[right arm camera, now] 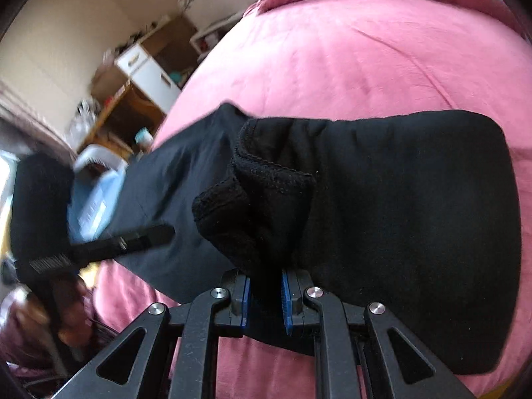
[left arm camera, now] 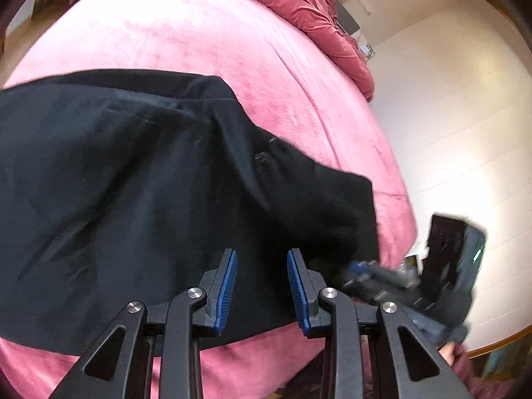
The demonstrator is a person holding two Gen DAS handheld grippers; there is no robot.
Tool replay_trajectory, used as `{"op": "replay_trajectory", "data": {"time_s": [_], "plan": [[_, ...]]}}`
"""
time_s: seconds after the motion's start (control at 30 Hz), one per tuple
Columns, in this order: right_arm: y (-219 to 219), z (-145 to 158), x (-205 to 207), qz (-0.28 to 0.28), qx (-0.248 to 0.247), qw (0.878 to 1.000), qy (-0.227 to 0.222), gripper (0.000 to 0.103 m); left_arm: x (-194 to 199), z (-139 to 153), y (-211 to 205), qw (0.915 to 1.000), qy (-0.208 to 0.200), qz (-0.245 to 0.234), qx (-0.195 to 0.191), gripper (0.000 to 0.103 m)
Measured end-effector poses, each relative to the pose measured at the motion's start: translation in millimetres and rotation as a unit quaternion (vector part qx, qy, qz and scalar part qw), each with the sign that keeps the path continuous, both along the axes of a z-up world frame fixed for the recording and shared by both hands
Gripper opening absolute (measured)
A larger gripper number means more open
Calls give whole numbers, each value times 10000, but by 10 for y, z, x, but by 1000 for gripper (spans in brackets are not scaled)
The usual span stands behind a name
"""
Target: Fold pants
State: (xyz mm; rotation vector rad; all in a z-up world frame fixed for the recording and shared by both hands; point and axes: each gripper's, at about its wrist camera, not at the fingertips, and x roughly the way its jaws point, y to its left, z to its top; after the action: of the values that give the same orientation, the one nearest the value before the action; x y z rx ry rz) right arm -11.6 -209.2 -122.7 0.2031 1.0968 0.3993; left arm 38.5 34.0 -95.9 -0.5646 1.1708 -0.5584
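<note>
The pink bed (left arm camera: 206, 33) carries the black pants (left arm camera: 133, 183), spread flat across it from nine to three o'clock. The right gripper (right arm camera: 265, 294) is clamped on a bunched fold of the pants rising toward twelve o'clock. The left gripper (left arm camera: 262, 294) hovers just over the cloth's near edge, jaws apart, gripping nothing.

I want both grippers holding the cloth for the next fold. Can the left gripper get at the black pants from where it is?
Probably yes. The left gripper is open and sits right over the pants on the pink bedspread, with nothing between its fingers and the cloth. The right gripper already pinches a bunched edge.
</note>
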Motion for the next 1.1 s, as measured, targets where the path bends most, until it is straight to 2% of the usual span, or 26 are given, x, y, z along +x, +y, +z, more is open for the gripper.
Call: {"op": "replay_trajectory", "data": {"time_s": [0.07, 0.1, 0.17, 0.27, 0.3, 0.33, 0.37, 0.4, 0.5, 0.63, 0.7, 0.77, 0.8, 0.83, 0.97, 1.1], "plan": [[92, -63, -40, 126, -235, 9996, -24, 16, 58, -21, 29, 9995, 162, 7, -288, 41], [115, -87, -52, 178, -301, 9994, -30, 16, 97, -39, 39, 9984, 302, 19, -467, 48], [219, -85, -63, 314, -420, 9986, -97, 19, 166, -64, 49, 9960, 501, 86, -729, 50], [294, -107, -130, 505, -630, 9963, -279, 22, 274, -84, -7, 9943, 630, 62, -857, 51], [309, -98, -153, 548, -629, 9960, -320, 30, 314, -113, -46, 9934, 742, 7, -877, 56], [238, -24, -244, 597, -558, 9961, -339, 36, 338, -148, -77, 9919, 864, -26, -927, 65], [241, -7, -273, 676, -418, 9963, -329, 50, 376, -191, -116, 9896, 1023, -51, -1011, 66], [237, 26, -314, 782, -264, 9961, -326, 56, 400, -214, -136, 9888, 1098, -54, -1005, 66], [142, 177, -449, 934, -80, 9949, -380, 56, 446, -255, -177, 9896, 1178, -49, -820, 66], [-351, 304, -601, 268, -34, 9991, -340, 56, 454, -343, -290, 9877, 1420, -167, -638, 64], [-710, 343, -722, -266, -82, 9992, -303, 56, 433, -362, -342, 9879, 1446, -235, -511, 60], [-1029, 339, -845, -762, -150, 9967, -228, 56, 417, -346, -406, 9891, 1345, -381, -472, 40], [-1200, 325, -934, -1005, -265, 9944, -171, 56, 414, -323, -433, 9905, 1260, -410, -358, 27], [-1344, 299, -1010, -1208, -417, 9918, -94, 56, 394, -285, -465, 9922, 1130, -457, -261, 22], [-1655, 72, -1175, -1792, -704, 9808, 320, 59, 378, 3, -551, 9954, 643, -601, -386, 16], [-1615, -24, -1127, -1875, -528, 9800, 396, 67, 450, 452, -631, 9945, 138, -623, -826, 15]]}}
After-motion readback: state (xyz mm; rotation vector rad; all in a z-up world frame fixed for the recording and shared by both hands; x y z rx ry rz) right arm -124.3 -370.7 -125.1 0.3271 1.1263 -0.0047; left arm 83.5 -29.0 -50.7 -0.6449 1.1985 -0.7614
